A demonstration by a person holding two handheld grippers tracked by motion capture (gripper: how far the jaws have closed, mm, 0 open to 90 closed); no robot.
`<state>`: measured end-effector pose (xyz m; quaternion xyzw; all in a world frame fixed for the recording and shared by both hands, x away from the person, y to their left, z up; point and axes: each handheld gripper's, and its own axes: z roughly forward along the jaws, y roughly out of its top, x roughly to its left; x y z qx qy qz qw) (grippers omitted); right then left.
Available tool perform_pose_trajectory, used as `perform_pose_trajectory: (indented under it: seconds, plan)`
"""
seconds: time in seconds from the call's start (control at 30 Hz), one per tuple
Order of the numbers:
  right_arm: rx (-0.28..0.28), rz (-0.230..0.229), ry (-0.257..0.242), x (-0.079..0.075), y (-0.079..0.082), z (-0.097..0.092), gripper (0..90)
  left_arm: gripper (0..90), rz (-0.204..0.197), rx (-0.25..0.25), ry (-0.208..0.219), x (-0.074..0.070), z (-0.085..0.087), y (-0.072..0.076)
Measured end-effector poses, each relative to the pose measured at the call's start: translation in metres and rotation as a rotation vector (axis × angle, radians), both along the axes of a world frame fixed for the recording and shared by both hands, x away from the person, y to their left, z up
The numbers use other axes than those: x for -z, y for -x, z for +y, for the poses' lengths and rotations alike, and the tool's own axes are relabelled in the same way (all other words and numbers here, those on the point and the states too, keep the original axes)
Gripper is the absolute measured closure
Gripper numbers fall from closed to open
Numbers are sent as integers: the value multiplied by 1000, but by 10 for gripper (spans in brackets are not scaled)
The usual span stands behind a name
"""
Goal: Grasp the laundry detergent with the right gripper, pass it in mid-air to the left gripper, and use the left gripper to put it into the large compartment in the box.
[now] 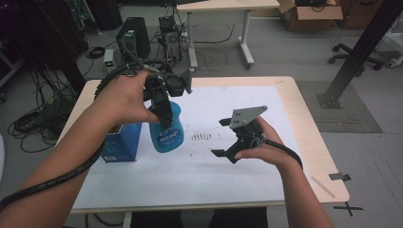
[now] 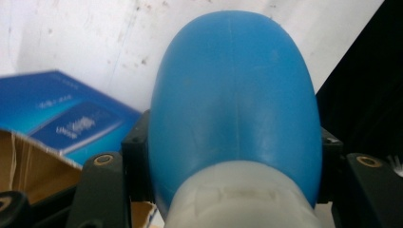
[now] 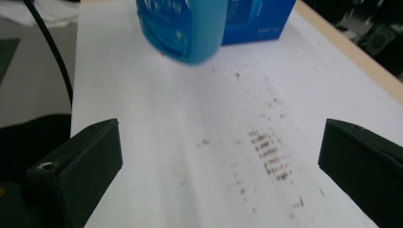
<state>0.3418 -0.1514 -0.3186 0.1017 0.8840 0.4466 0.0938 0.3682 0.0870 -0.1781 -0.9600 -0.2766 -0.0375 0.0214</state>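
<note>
The left gripper point(image 1: 164, 102) is closed around the neck of a blue bottle point(image 1: 167, 130), just under its pale cap, and holds it upright above the white sheet point(image 1: 266, 109) that covers the tabletop point(image 1: 311, 137); the bottom of the bottle seems lifted off the sheet, though this is hard to tell exactly. In the left gripper view, the two black jaws press on both sides of the blue bottle point(image 2: 235, 95). A blue box point(image 1: 121, 145) stands just beside the bottle, on its left. The right gripper point(image 1: 225, 137) is held by the right hand point(image 1: 266, 145) over the sheet, well apart from the bottle, with its jaws spread wide and nothing between them. Small brown stains point(image 3: 268, 152) lie on the sheet under it.
</note>
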Motion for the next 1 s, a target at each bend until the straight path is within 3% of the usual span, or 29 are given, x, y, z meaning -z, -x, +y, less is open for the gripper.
perform_pose_trajectory:
  seconds: [0.17, 0.4, 0.63, 0.77, 1.0]
  plan:
    - [1, 46, 110, -5, -4, -11, 15, 384, 6, -98, 15, -14, 10, -7]
    - [24, 84, 184, -11, -9, -25, 18, 385, -3, -239, 65, -35, 27, -16]
    - [50, 110, 219, -13, -12, -36, 20, 385, -7, -333, 53, -53, 41, -26]
    - [54, 115, 242, -14, -13, -39, 21, 385, -9, -411, 37, -66, 50, -31]
    - [53, 119, 259, -16, -15, -42, 22, 385, -4, -537, 49, -88, 73, -39]
